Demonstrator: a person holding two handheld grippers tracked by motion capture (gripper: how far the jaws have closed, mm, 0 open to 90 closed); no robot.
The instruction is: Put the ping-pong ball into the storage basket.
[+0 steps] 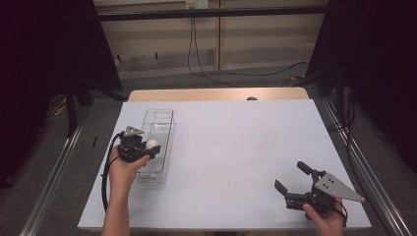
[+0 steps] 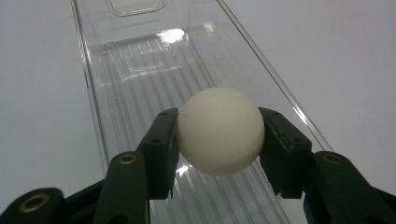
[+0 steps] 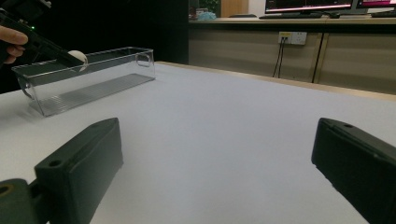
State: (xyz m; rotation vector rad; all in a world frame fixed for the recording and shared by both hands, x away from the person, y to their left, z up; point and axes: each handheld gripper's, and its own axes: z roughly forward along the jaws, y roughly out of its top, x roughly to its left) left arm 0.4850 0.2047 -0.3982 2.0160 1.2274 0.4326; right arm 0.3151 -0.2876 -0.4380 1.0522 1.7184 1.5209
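Left gripper (image 2: 219,140) clamps white ball (image 2: 220,130), held above clear bin (image 2: 140,65) floor; release looks left to do. Right gripper (image 3: 215,154) wide apart, idle, nothing between.

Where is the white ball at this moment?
In the high view the white ball is at the table's left side, gripped by the left tool just above the clear tray.

Grey floor (image 1: 255,81) and beige panelled wall (image 1: 255,44) lie beyond the bench; black curtains (image 1: 44,59) hang left and right; monitors (image 3: 308,5) stand far off
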